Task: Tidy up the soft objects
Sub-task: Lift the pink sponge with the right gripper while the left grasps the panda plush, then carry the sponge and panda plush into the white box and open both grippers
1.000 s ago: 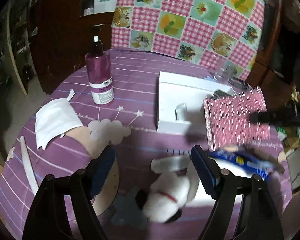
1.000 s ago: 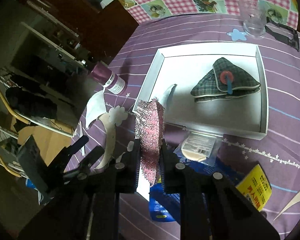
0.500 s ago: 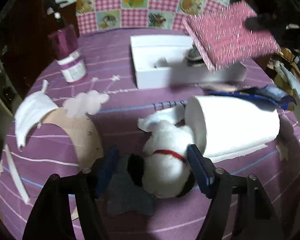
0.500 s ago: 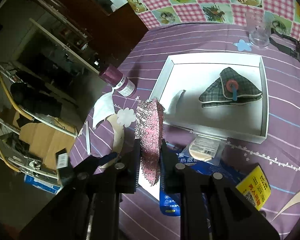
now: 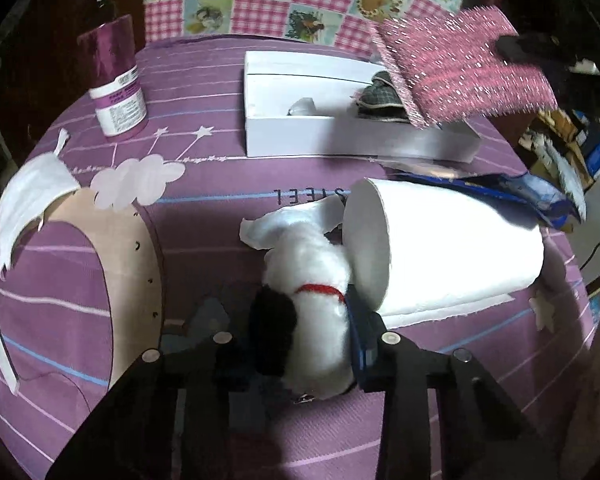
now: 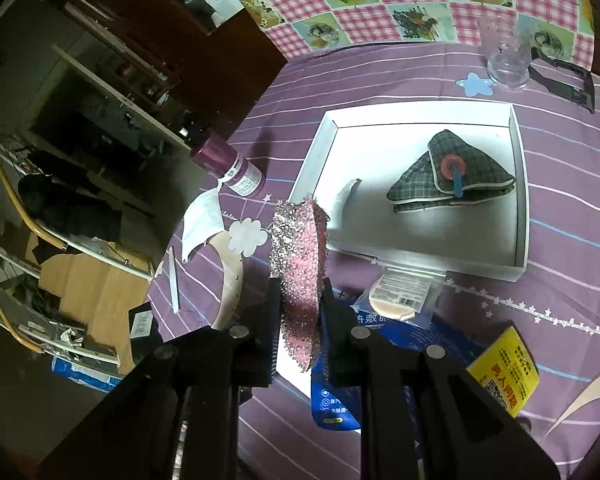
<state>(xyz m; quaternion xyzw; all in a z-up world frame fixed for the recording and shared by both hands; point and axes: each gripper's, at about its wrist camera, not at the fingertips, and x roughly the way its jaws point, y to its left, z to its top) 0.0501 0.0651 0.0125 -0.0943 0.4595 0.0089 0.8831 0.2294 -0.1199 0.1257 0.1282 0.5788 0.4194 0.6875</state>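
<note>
Two grips: left gripper (image 5: 300, 344) jaws just closing onto plush dog (image 5: 312, 280) beside paper roll (image 5: 452, 248); right gripper (image 6: 300, 320) jaws pinching pink sponge (image 6: 298, 256)

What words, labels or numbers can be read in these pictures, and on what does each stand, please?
"STEEL", upside down as seen from the left wrist: on the purple tablecloth, beside the paper roll.
Large red Chinese characters and a QR code: on the yellow packet; too blurred to quote.
White Chinese characters: on the blue package; too blurred.
Barcode and small print: on the round-pad packet; too small.
Label print: on the purple bottle; too small.
</note>
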